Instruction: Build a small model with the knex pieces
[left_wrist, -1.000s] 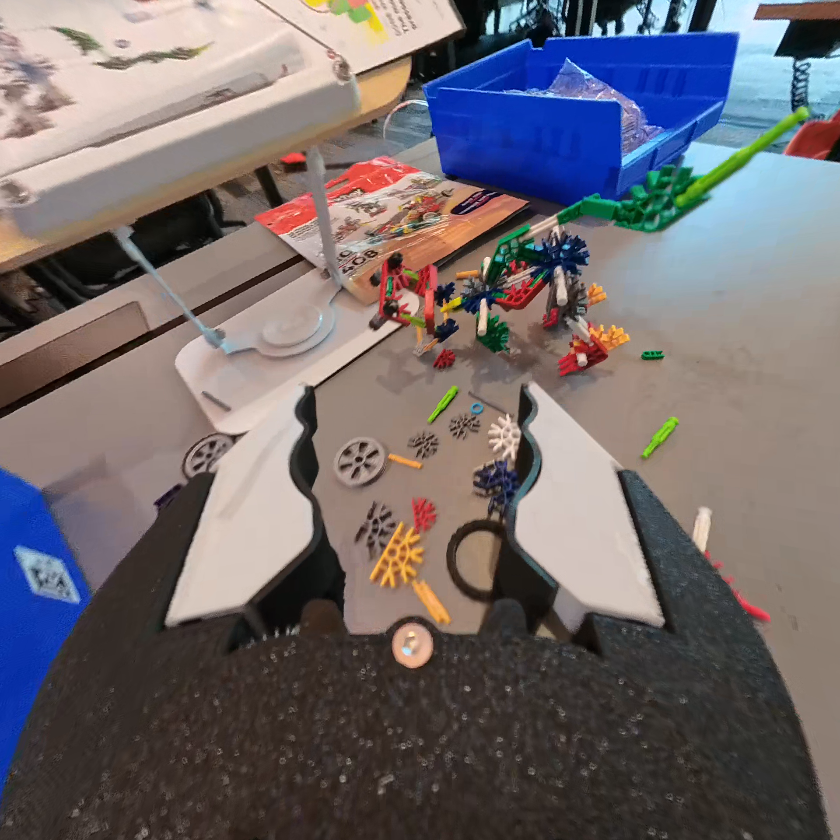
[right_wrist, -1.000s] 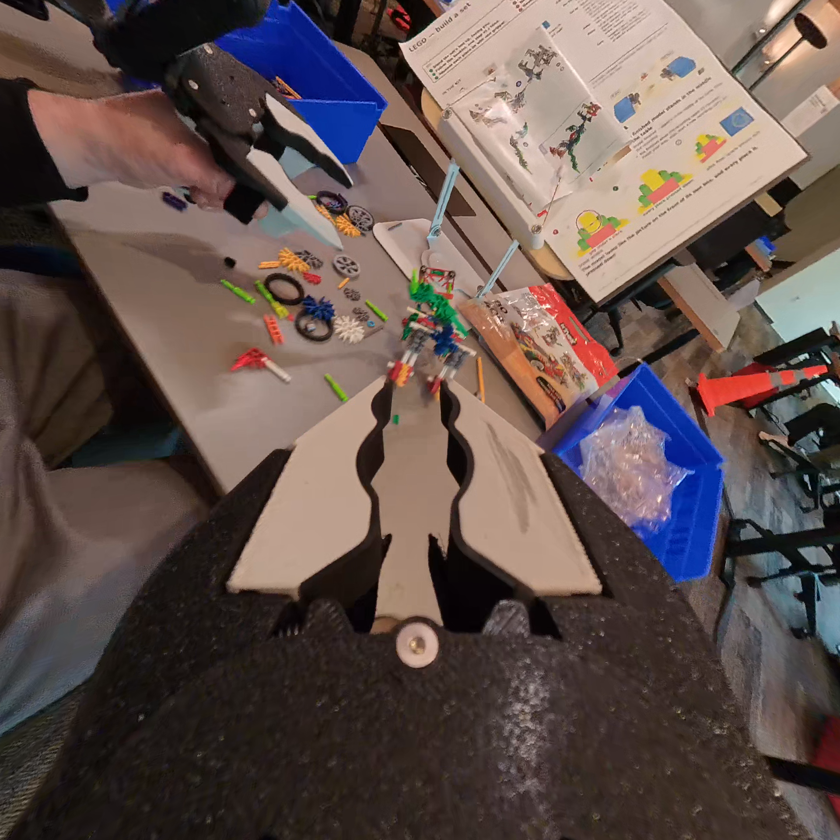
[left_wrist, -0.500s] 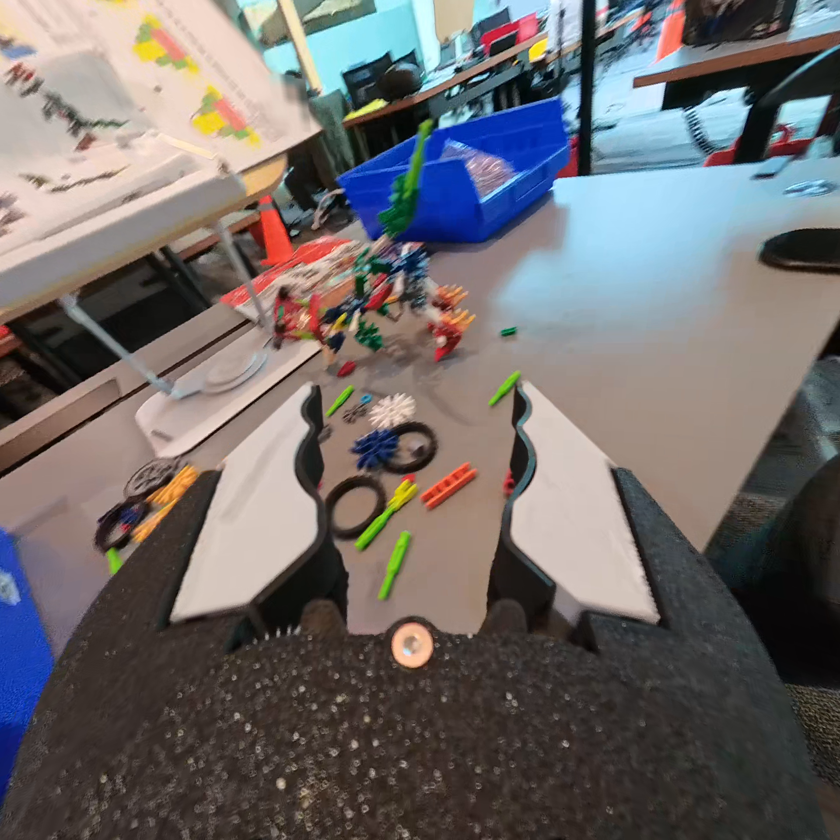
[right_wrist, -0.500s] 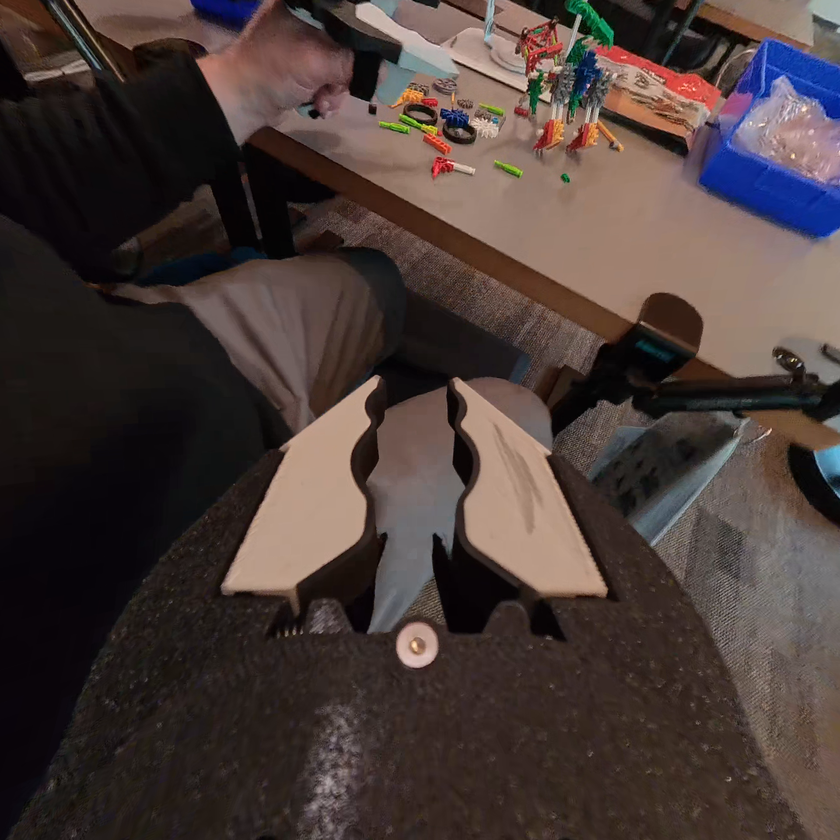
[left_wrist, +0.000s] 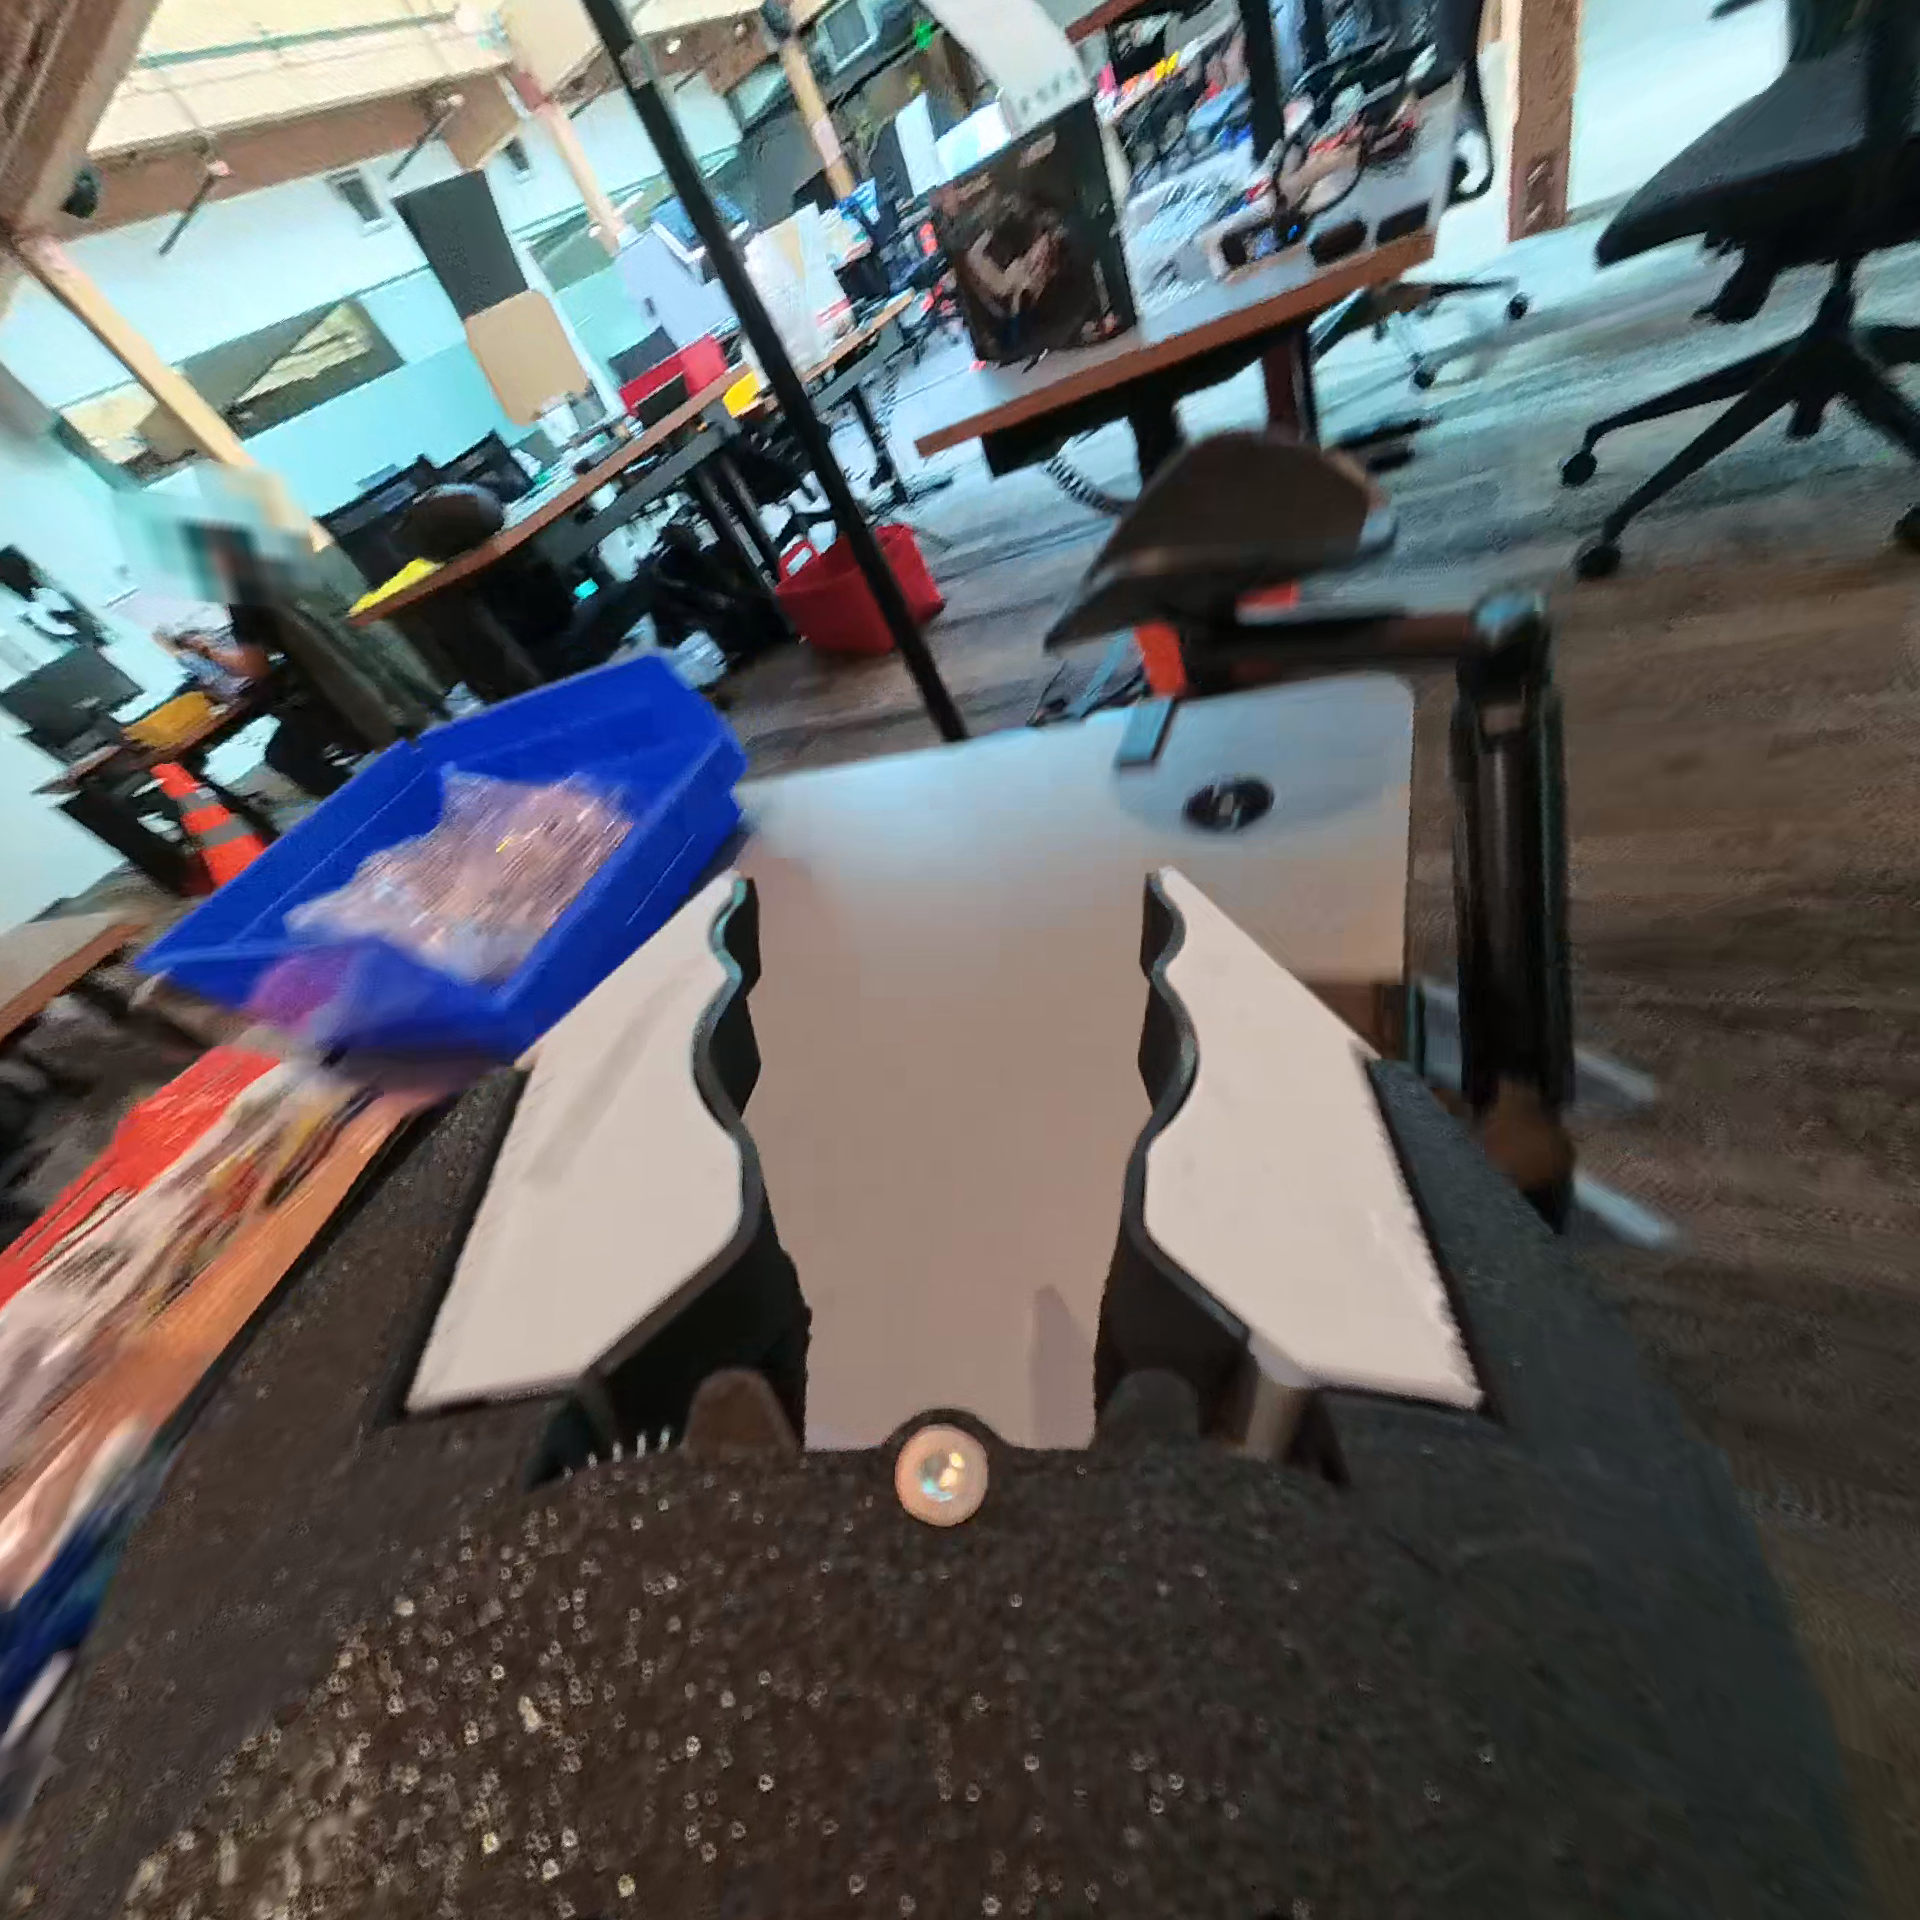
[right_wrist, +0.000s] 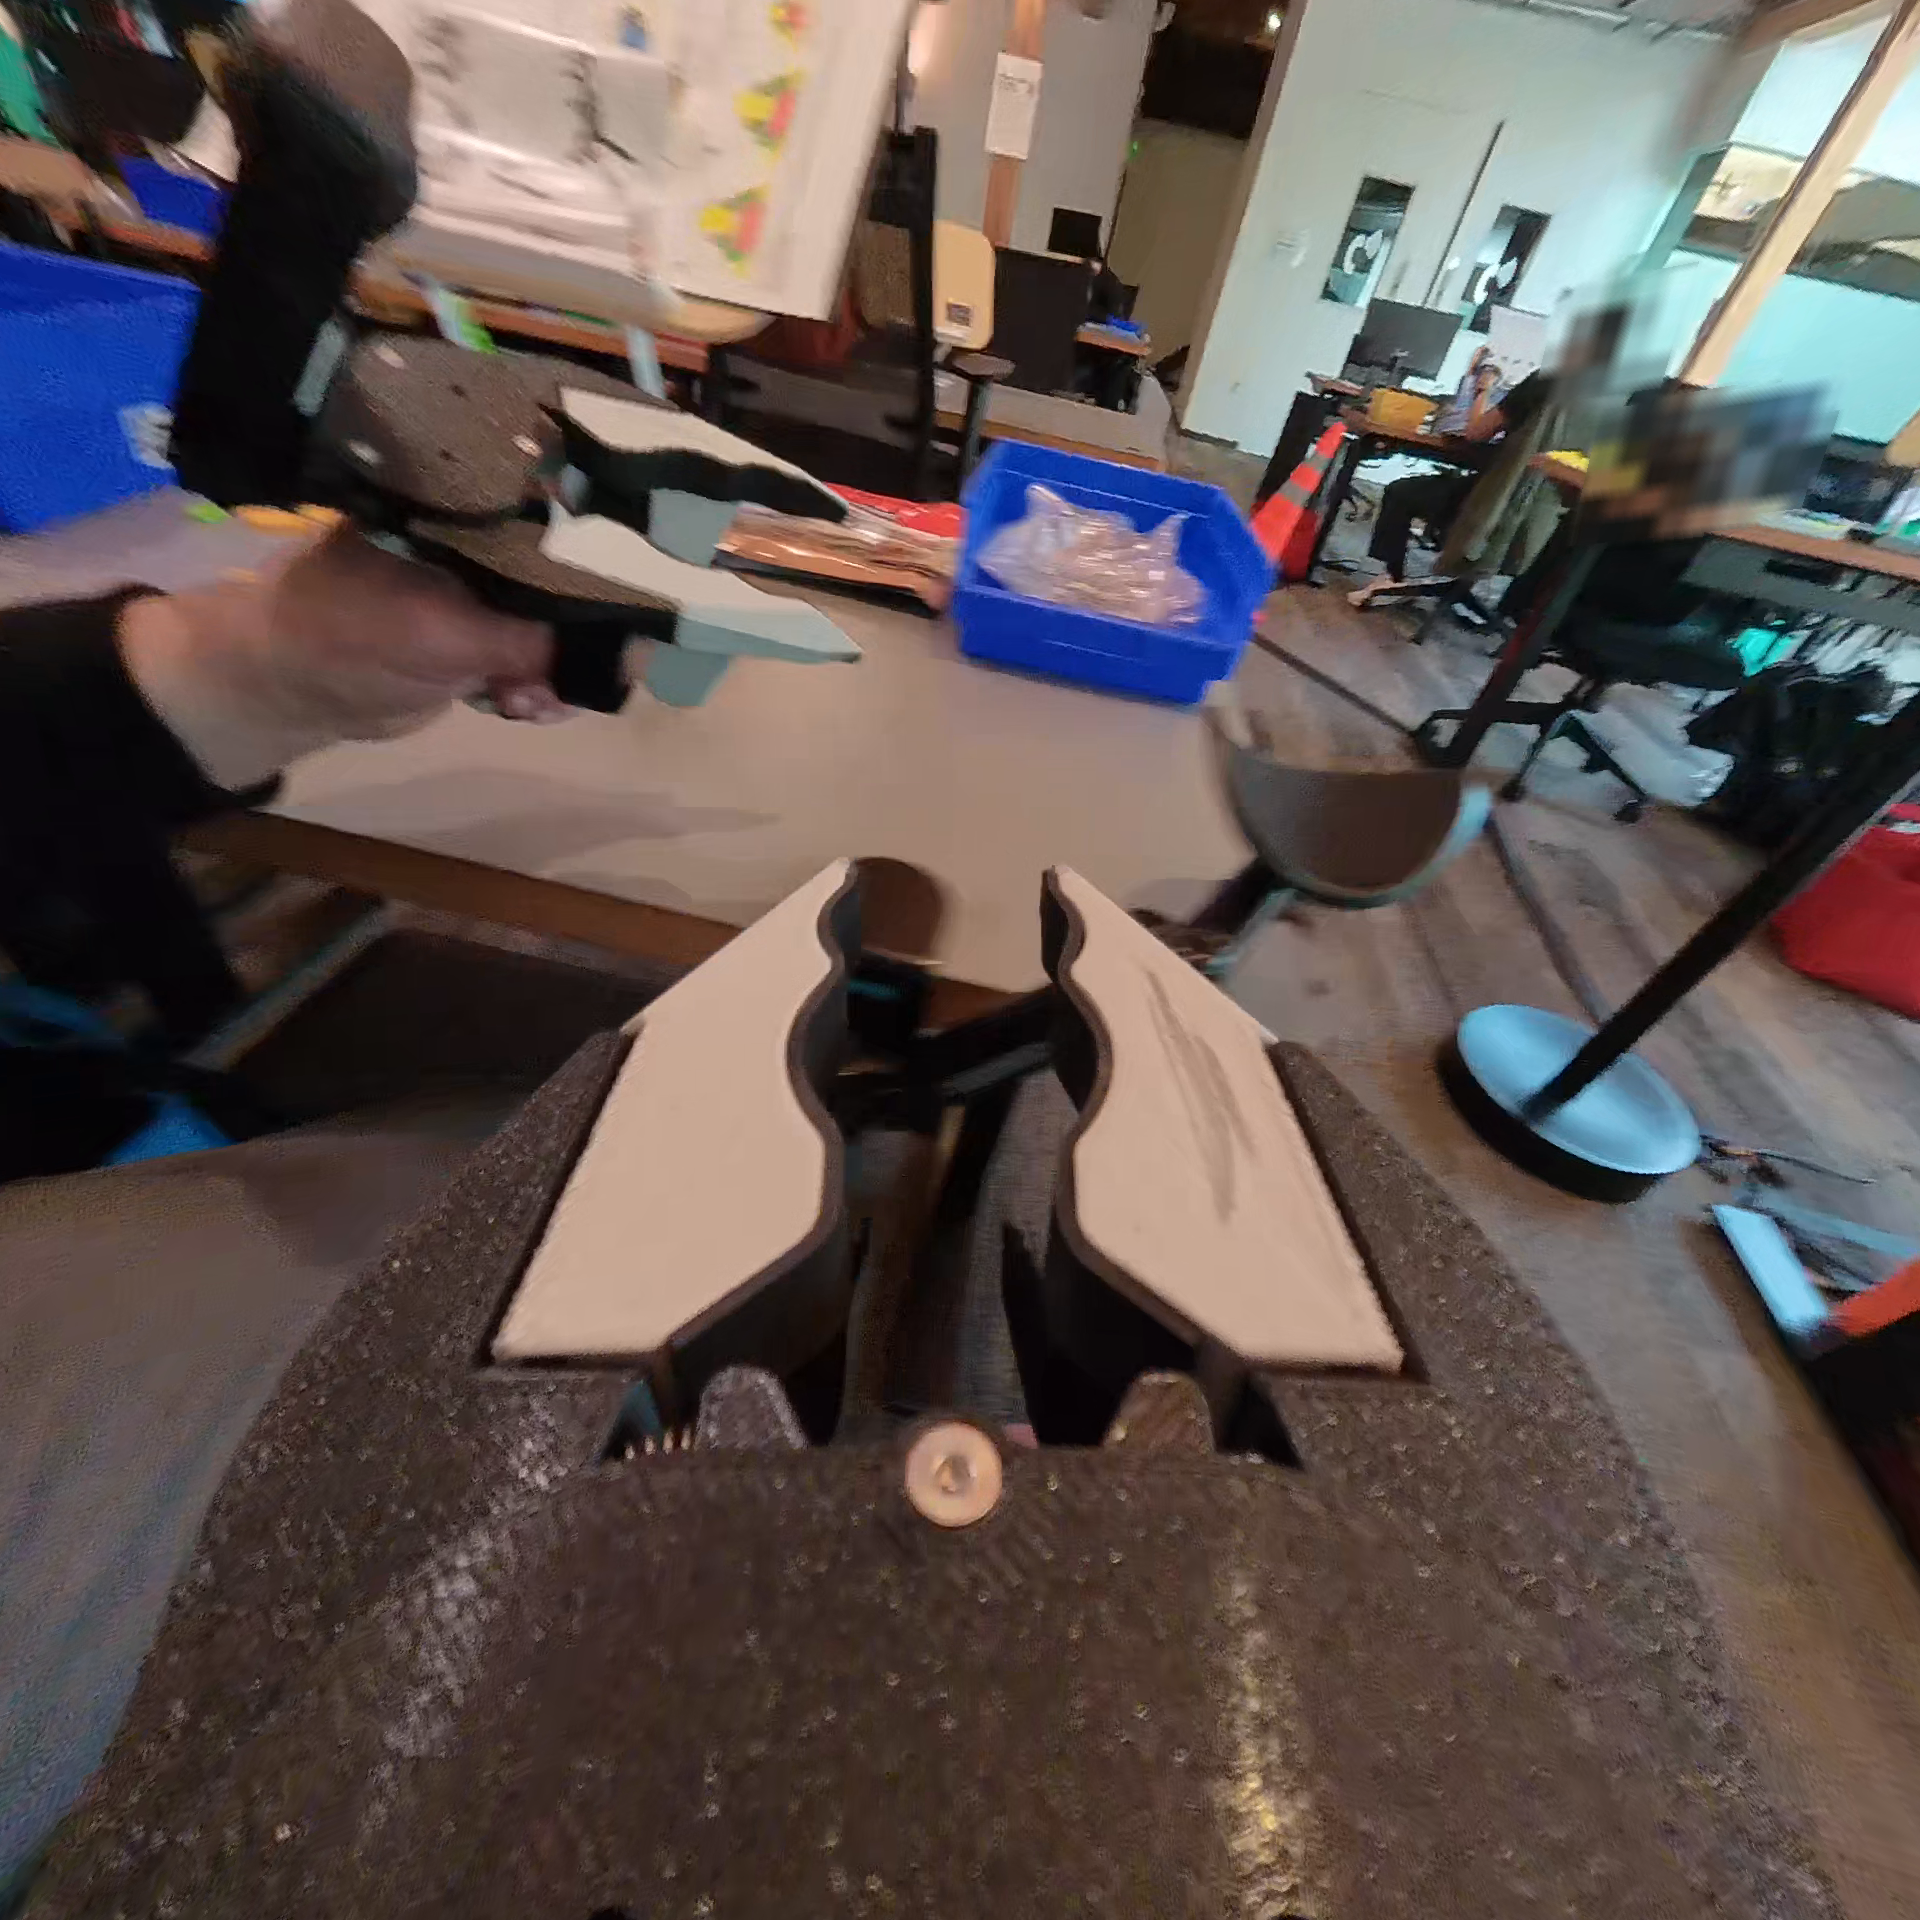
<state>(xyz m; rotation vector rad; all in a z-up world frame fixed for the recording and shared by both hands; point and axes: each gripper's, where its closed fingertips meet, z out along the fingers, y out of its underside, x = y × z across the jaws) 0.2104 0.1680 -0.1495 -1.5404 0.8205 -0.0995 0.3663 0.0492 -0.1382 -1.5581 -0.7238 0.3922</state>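
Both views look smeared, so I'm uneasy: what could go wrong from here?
1. The left gripper hangs open and empty over the grey table, close to the blue bin; a blurred swing might clip it.
2. The right gripper is off the table's edge, near a black stand it could knock.

Empty tongs (left_wrist: 945, 894) spread over grey table (left_wrist: 935, 1039), blue bin (left_wrist: 416, 997) at left

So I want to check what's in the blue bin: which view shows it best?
The right wrist view: the blue bin sits sharp on the grey table, its crumpled clear plastic bags plain. The left wrist view shows the same bin nearer but smeared by motion blur, contents hazy.
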